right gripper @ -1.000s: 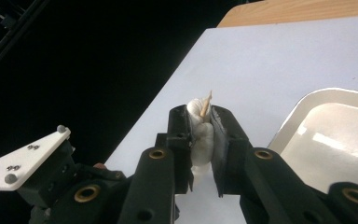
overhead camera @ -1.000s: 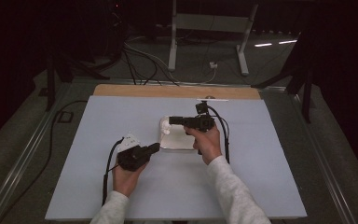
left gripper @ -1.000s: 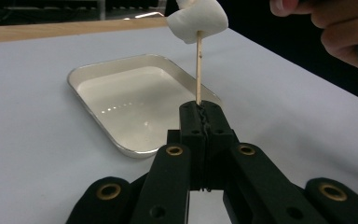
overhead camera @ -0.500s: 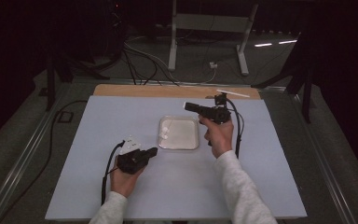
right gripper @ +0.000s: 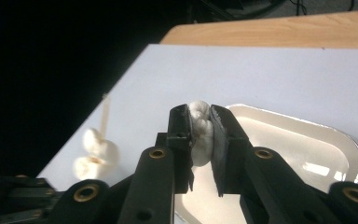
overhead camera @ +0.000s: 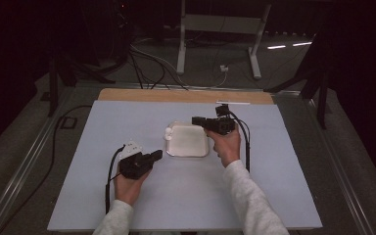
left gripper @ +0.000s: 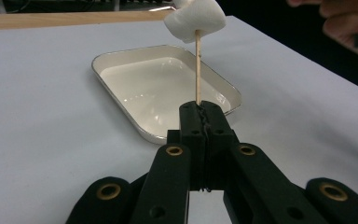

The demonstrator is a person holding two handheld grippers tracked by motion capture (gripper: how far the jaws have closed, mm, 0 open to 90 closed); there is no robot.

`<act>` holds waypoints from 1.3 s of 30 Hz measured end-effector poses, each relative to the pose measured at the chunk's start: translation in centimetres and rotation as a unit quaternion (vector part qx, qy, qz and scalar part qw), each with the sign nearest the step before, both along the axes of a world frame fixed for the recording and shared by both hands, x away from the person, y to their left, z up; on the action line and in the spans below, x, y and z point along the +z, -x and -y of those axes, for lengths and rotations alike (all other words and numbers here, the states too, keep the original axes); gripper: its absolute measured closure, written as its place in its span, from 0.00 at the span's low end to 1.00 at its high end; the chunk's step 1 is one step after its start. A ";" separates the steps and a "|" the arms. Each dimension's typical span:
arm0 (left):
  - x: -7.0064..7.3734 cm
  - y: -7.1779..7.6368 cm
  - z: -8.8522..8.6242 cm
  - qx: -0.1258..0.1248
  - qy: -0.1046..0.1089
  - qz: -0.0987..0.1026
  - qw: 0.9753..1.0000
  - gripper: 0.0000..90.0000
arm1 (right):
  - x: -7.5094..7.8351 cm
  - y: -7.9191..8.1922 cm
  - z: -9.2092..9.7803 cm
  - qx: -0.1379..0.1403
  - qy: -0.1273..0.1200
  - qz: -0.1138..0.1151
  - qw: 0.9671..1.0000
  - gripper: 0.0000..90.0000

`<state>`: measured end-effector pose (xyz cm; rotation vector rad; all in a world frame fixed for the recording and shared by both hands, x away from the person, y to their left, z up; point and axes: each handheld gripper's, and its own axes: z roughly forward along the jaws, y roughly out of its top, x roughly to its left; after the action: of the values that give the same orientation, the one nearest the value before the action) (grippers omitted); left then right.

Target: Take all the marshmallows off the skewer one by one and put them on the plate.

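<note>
Currently, by label:

Right gripper: the black two-jaw right gripper [right gripper: 200, 140] is nearly closed, pinching a soft white marshmallow [right gripper: 200, 133] that bulges between its jaws; it hovers over the far right corner of the shallow cream rectangular metal tray [overhead camera: 188, 147].

Left gripper: the black two-jaw left gripper [left gripper: 200, 119] is clamped tight on the base of a thin pale wooden skewer [left gripper: 197, 65], near the tray's left front corner, and the stick rises toward the tray.

Skewer load: two white marshmallows [right gripper: 95, 154] sit threaded on the stick, with its bare tip poking out above them; from above they show just beside the tray's far left corner.

Tray: it lies mid-way on the pale blue table mat [overhead camera: 274, 196]; its inside looks bare.

Done so far: judging by the stick, two pieces are on.

Left to do: probably bring the pinched marshmallow across the tray to the skewer tip and push it on; the two grippers are well apart.
</note>
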<state>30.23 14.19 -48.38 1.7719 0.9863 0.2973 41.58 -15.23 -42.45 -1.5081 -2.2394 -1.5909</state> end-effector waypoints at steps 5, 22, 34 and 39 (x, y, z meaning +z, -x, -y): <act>-0.2 -0.1 -0.1 0.002 0.003 -0.005 1.000 1.00 | -1.8 -0.5 -0.5 -0.004 0.024 -0.010 1.000 0.88; -0.5 -0.4 -0.4 0.012 0.007 -0.013 1.000 1.00 | -5.0 -1.0 -1.6 -0.030 0.090 -0.027 0.995 0.33; -0.6 -0.5 -0.2 0.014 0.006 -0.015 1.000 1.00 | -2.6 0.5 -1.5 0.027 0.008 -0.014 0.999 0.21; -0.7 -0.5 -0.1 0.014 0.006 -0.015 1.000 1.00 | -2.2 0.8 -1.8 0.040 -0.007 -0.014 0.999 0.21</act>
<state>30.68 14.28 -49.07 1.7584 1.0327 0.2829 40.75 -13.41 -44.66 -1.4107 -2.2390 -1.5502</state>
